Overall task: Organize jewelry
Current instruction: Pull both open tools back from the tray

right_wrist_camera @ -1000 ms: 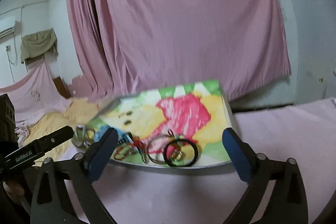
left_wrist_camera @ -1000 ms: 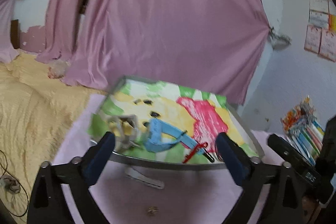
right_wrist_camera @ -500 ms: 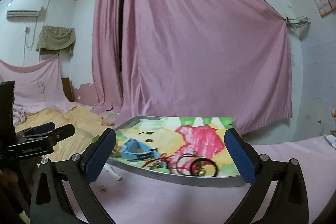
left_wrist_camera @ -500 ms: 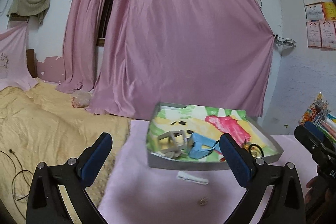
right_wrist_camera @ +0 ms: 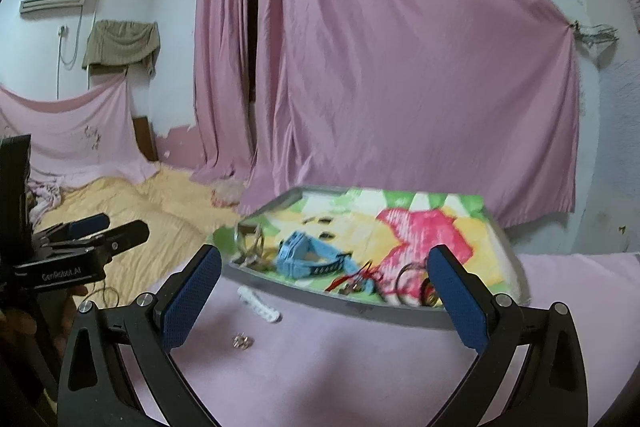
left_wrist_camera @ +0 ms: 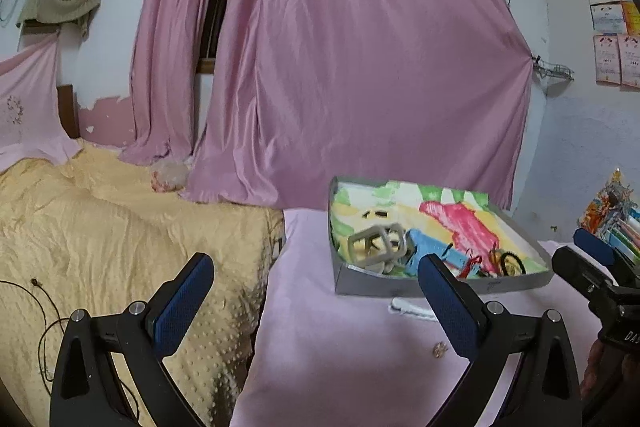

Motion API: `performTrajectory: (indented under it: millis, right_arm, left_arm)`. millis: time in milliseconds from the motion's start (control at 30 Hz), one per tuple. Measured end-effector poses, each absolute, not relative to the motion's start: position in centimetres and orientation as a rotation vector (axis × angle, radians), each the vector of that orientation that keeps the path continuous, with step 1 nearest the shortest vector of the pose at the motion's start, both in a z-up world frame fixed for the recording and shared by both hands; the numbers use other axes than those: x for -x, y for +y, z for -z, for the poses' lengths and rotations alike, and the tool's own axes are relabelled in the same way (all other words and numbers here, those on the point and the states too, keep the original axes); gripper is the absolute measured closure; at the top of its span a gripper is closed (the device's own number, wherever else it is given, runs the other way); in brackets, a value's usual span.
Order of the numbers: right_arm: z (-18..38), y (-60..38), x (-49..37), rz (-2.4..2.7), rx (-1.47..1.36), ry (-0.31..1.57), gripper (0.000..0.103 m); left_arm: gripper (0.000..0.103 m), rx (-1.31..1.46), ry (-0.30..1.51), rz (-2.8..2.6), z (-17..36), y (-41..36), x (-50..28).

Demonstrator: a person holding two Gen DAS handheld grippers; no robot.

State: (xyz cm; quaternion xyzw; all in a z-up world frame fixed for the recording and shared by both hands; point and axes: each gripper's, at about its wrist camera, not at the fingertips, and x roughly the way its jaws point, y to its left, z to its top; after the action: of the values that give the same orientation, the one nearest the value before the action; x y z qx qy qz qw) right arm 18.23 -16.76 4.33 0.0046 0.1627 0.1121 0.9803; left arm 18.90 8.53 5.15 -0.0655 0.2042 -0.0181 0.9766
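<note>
We saw the pink curtain (left_wrist_camera: 360, 67) behind everything, the yellow bedspread (left_wrist_camera: 100, 227) to the left, and a pink-covered table (right_wrist_camera: 360, 367) carrying a shallow grey tray (right_wrist_camera: 360, 309) with a bright cartoon lining. Inside it lay a blue band (right_wrist_camera: 304, 259), a beige bracelet (left_wrist_camera: 376, 243), red cords and dark rings. Our left claw (left_wrist_camera: 320, 307) and right claw (right_wrist_camera: 320, 307) both stood wide apart, holding nothing. Before the tray lay a white clip (right_wrist_camera: 259, 305) and a small earring (right_wrist_camera: 242, 340).
</note>
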Motion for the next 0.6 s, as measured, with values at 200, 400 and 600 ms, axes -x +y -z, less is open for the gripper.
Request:
performTrajectory:
  millis: [200,400,600]
  right_arm:
    - [-2.5,-15.1,-20.5,-0.282,0.016,0.497,0.002]
    - [-0.1,-12.9,-22.9,-0.343,0.07,0.695,0.012]
    - [1.3,-10.9,-24.2,-0.38,0.14,0.821,0.033]
  left_arm:
    - [0.001,0.142,0.519,0.06,-3.8,9.2,-20.4]
    - [0.001,0.173,0.639,0.077,-2.4,9.6,-22.1]
    - [0.001,0.197,0.706,0.078,-1.4,9.8,-23.1]
